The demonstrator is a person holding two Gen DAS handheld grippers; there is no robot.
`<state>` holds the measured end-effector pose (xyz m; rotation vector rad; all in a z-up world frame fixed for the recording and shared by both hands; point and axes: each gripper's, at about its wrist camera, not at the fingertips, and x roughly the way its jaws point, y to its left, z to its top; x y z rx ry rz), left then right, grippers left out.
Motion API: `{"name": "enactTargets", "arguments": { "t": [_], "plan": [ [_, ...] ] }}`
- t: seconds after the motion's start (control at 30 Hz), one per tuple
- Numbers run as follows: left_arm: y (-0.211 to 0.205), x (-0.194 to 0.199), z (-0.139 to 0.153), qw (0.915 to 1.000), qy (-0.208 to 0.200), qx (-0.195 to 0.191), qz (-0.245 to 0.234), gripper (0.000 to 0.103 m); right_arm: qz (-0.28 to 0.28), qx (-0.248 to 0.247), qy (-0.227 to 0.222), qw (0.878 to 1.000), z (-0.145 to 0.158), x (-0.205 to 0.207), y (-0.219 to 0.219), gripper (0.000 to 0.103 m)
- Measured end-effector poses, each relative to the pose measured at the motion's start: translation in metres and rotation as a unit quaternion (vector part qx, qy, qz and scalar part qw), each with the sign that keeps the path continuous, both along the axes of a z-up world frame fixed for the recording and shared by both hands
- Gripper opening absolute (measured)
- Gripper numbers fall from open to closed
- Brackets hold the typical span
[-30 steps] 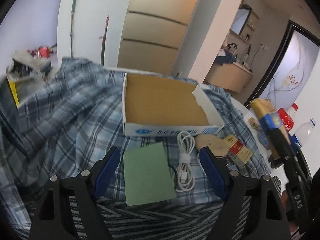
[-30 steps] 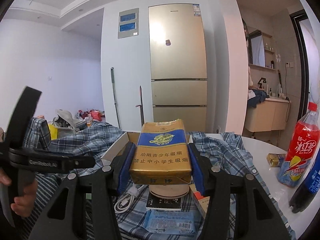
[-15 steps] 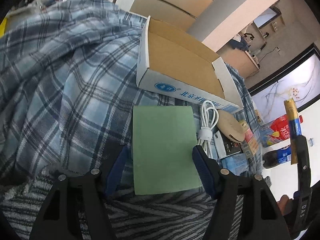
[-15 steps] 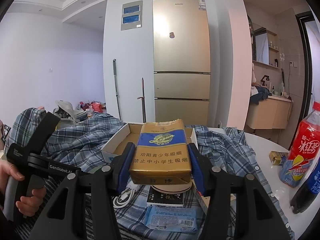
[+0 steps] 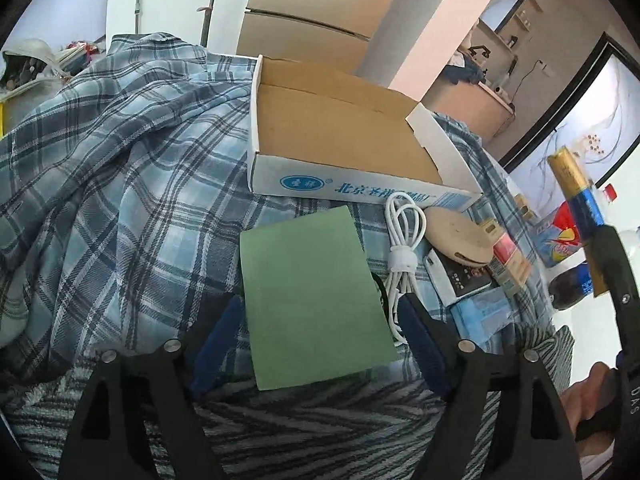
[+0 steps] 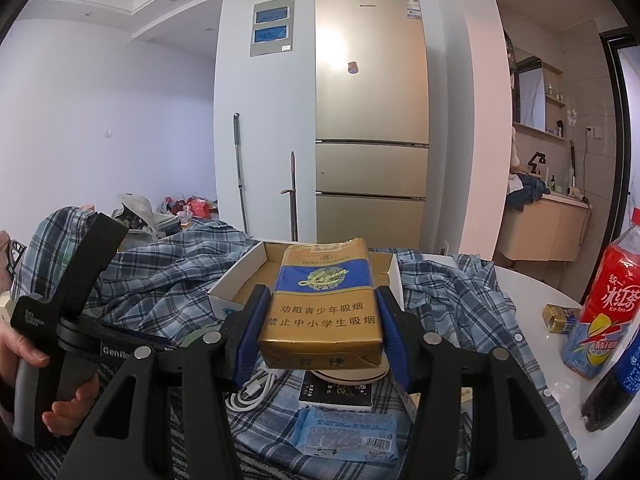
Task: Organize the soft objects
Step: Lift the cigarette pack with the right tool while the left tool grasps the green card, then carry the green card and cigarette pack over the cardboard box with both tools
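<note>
My right gripper is shut on a gold and blue cigarette pack and holds it up in front of an open cardboard box. The pack also shows in the left wrist view. My left gripper is open, low over a green cloth that lies flat on a blue plaid shirt. Its fingers stand either side of the cloth's near half. The empty box sits just beyond the cloth.
Right of the cloth lie a coiled white cable, a beige round item, a dark pack, a red-gold pack and a blue wipes packet. Drink bottles stand at the right on the white table. A striped fabric lies nearest.
My left gripper tilted down over the green cloth, then pitched back up a little, staying open. My right gripper keeps the cigarette pack and has hardly moved.
</note>
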<state>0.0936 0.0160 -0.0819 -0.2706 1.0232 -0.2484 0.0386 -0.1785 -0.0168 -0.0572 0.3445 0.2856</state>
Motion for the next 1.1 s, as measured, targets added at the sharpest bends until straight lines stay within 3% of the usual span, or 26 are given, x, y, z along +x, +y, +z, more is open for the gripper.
{"name": "enactTargets", "arguments": {
  "t": [0.23, 0.3, 0.4, 0.53, 0.67, 0.77, 0.83, 0.93, 1.03, 1.1],
  "plan": [
    [0.003, 0.003, -0.008, 0.9999, 0.014, -0.003, 0.008, 0.084, 0.003, 0.000, 0.004, 1.000, -0.001, 0.001, 0.000, 0.052],
    [0.002, 0.002, -0.008, 0.9999, 0.012, 0.003, 0.008, 0.076, 0.003, 0.002, 0.006, 1.000, -0.001, 0.001, -0.001, 0.052],
    [0.001, -0.001, -0.006, 0.9999, 0.004, 0.011, 0.007, 0.075, 0.001, 0.002, 0.008, 1.000, -0.001, 0.002, 0.000, 0.052],
    [-0.008, -0.015, 0.009, 0.9969, -0.052, 0.057, 0.012, 0.075, 0.000, 0.003, 0.008, 1.000, -0.001, 0.003, -0.001, 0.052],
    [-0.015, -0.033, 0.029, 0.9897, -0.124, 0.072, 0.004, 0.075, -0.001, 0.005, 0.005, 1.000, -0.001, 0.002, -0.002, 0.052],
    [-0.017, -0.050, 0.045, 0.9785, -0.193, 0.074, 0.008, 0.075, -0.001, 0.008, -0.002, 1.000, 0.000, 0.000, -0.004, 0.052],
    [-0.018, -0.067, 0.058, 0.9625, -0.258, 0.083, 0.021, 0.075, 0.000, 0.010, -0.008, 1.000, 0.001, -0.002, -0.005, 0.052],
    [-0.021, -0.085, 0.070, 0.9423, -0.321, 0.090, 0.029, 0.075, 0.001, 0.008, -0.017, 1.000, 0.002, -0.005, -0.003, 0.052],
    [-0.026, -0.095, 0.077, 0.9300, -0.352, 0.100, 0.031, 0.075, 0.002, 0.006, -0.024, 1.000, 0.003, -0.007, -0.003, 0.052],
    [-0.027, -0.098, 0.080, 0.9278, -0.358, 0.100, 0.027, 0.075, 0.000, 0.005, -0.030, 1.000, 0.004, -0.010, -0.003, 0.052]
  ]
}}
